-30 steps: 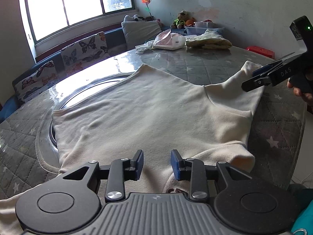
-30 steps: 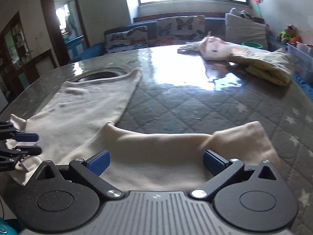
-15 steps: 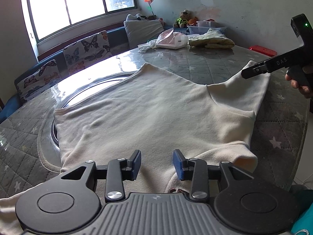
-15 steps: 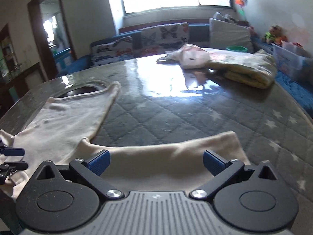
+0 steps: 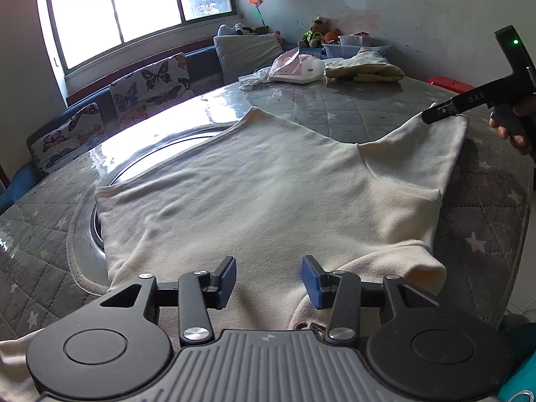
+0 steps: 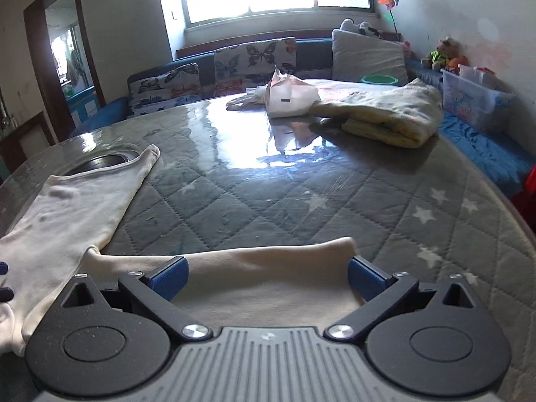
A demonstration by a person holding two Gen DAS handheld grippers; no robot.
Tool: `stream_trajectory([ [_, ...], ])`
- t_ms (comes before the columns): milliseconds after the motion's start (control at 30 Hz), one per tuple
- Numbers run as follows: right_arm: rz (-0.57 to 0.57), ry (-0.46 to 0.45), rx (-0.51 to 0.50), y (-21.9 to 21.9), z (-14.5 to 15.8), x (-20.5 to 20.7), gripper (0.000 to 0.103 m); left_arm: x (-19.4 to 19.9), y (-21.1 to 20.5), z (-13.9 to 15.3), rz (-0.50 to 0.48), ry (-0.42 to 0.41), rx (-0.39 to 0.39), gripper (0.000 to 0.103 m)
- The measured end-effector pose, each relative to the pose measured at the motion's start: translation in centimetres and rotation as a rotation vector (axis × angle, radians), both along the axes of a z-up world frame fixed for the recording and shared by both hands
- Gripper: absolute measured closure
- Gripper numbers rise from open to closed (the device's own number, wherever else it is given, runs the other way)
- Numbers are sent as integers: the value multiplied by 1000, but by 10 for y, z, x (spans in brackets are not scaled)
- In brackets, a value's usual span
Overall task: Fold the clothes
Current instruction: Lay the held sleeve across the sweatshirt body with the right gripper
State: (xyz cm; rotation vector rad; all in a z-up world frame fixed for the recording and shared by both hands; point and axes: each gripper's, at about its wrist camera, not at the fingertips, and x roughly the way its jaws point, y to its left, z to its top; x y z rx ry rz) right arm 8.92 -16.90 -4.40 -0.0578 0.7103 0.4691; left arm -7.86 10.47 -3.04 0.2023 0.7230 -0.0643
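A cream long-sleeved top (image 5: 268, 194) lies spread flat on the round quilted table (image 5: 335, 114). My left gripper (image 5: 269, 280) is open just above its near edge, with nothing between the blue pads. My right gripper (image 6: 266, 276) is open wide over the end of one sleeve (image 6: 268, 268), which lies flat between the fingers. In the left wrist view the right gripper (image 5: 435, 114) shows at the far right, over the sleeve cuff. The top's body (image 6: 67, 214) runs off to the left in the right wrist view.
A folded yellow cloth (image 6: 385, 117) and a pink-white plastic bag (image 6: 288, 95) lie at the table's far side. A round metal-rimmed inset (image 5: 134, 164) lies partly under the top. A butterfly-cushioned sofa (image 6: 254, 60) and storage boxes (image 6: 469, 97) stand behind the table.
My left gripper has opened wider over the top's near edge. My right gripper has risen and drawn back toward the sleeve end, staying open.
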Motion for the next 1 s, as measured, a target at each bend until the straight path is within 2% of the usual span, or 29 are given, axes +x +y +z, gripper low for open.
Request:
stream_trajectory([
  [167, 90, -43, 1, 20, 12, -23, 0, 2, -1, 2, 4, 5, 4, 54],
  [300, 172, -36, 15, 41, 12, -37, 0, 3, -6, 12, -15, -19, -14, 54],
  [467, 230, -31, -51, 61, 0, -48, 0, 10, -25, 21, -78, -51, -52, 54],
  [733, 152, -24, -120, 29, -10, -46, 0, 24, -64, 16, -195, -49, -70, 54],
  [1000, 54, -18, -138, -1, -9, -31, 0, 25, -82, 3, -257, -8, -59, 54],
])
